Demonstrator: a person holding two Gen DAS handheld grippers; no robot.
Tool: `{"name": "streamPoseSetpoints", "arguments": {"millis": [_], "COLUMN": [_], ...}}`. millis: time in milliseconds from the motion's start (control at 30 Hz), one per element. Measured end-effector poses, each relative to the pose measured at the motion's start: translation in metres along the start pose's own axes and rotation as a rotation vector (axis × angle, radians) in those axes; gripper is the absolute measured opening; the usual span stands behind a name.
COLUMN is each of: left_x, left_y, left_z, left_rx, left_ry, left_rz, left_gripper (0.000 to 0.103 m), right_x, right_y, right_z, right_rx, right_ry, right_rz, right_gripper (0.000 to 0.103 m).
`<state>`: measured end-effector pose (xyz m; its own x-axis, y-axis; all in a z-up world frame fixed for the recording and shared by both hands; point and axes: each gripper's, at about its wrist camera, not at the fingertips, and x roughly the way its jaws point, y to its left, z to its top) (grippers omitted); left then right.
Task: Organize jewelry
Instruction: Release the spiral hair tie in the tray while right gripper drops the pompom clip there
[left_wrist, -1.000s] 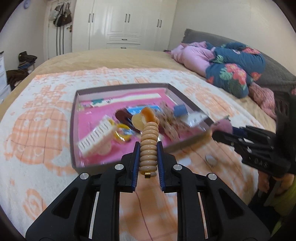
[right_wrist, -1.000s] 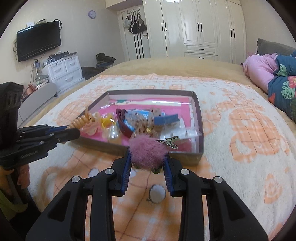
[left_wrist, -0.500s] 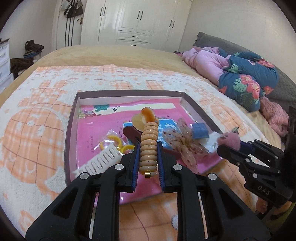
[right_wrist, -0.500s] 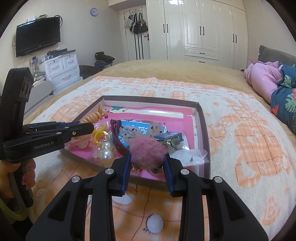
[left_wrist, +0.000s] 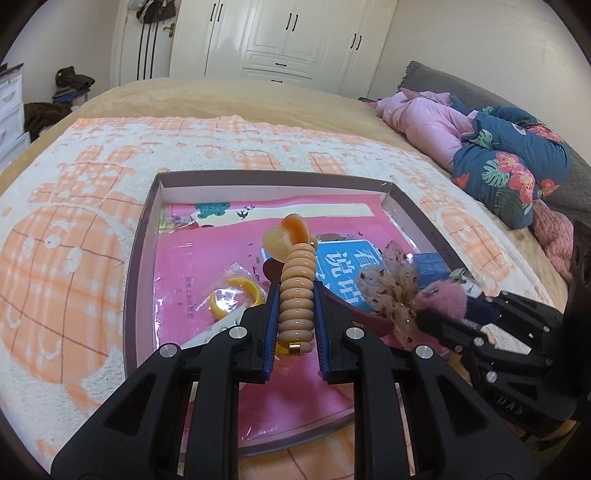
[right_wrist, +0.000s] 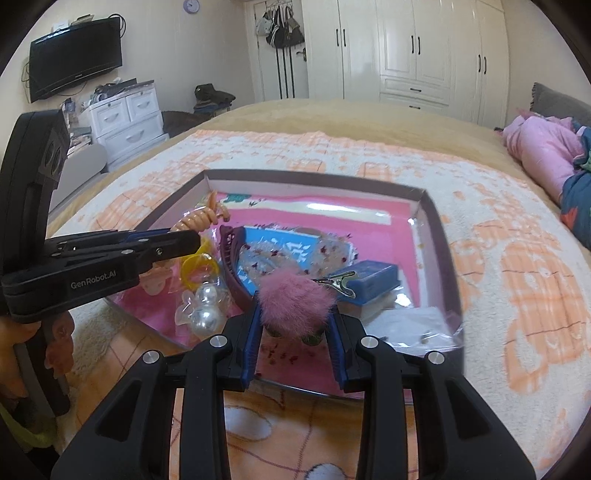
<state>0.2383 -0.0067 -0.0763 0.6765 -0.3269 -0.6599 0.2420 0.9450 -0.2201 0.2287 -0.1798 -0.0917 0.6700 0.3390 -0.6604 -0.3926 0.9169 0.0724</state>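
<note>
A: It's a bedroom, with white wardrobes (left_wrist: 295, 40) at twelve o'clock and a wide bed under a cream and orange blanket (left_wrist: 74, 236). On the blanket sits a shallow box (left_wrist: 142, 236) with dark walls and a pink lining.

B: What is in the box?

A: A yellow ring in a clear bag (left_wrist: 232, 295) at about nine o'clock of the left tongs' tips. A blue card with white lettering (left_wrist: 343, 262) lies near the middle, and a speckled sheer bow (left_wrist: 391, 284) rests over it toward three o'clock. From the right wrist view there are two pearl beads (right_wrist: 205, 306) near the front wall at seven o'clock and a small blue box (right_wrist: 369, 277) at three o'clock of the pink puff.

B: And the tongs?

A: The left gripper (left_wrist: 295, 317) is nipped narrow on a peach spiral hair clip (left_wrist: 297, 291), which stands up between the blue pads with its rounded end at twelve o'clock, over the box's front half. The right gripper (right_wrist: 295, 321) is clamped on a pink fur pom-pom clip (right_wrist: 295, 299); its metal clasp pokes out toward two o'clock. It hangs over the box's front wall.

B: Do the two tools touch?

A: No. In the left wrist view the right one comes in from four o'clock, near but apart. In the right wrist view a hand (right_wrist: 22, 354) holds the left tool's grip at eight o'clock.

B: Anything else on the bed?

A: Pink and floral bedding (left_wrist: 480, 147) bundled at two o'clock.
</note>
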Motion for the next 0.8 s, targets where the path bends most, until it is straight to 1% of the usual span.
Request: {"name": "streamPoseSetpoints", "arguments": {"millis": [300,467,600,800], "left_x": [0.005,0.006,0.006,0.002], "left_y": [0.003,0.003,0.001,-0.001], "left_z": [-0.001,-0.001,0.000,-0.001], "left_rx": [-0.010,-0.009,-0.008,-0.005], "left_ry": [0.011,0.012,0.015,0.012], "left_rz": [-0.004,-0.008,-0.015,-0.019], "left_gripper": [0.011,0.011,0.011,0.011], "right_x": [0.003,0.000,-0.003,-0.007], "right_y": [0.008,0.011,0.009,0.009], "right_z": [-0.006,-0.008,-0.010,-0.011], "right_rx": [-0.004,-0.004,0.003,0.006], "right_ry": [0.024,0.024,0.022,0.018], "right_rz": [0.039,0.047,0.047,0.045], "right_gripper": [0.032,0.033,0.039,0.044]}}
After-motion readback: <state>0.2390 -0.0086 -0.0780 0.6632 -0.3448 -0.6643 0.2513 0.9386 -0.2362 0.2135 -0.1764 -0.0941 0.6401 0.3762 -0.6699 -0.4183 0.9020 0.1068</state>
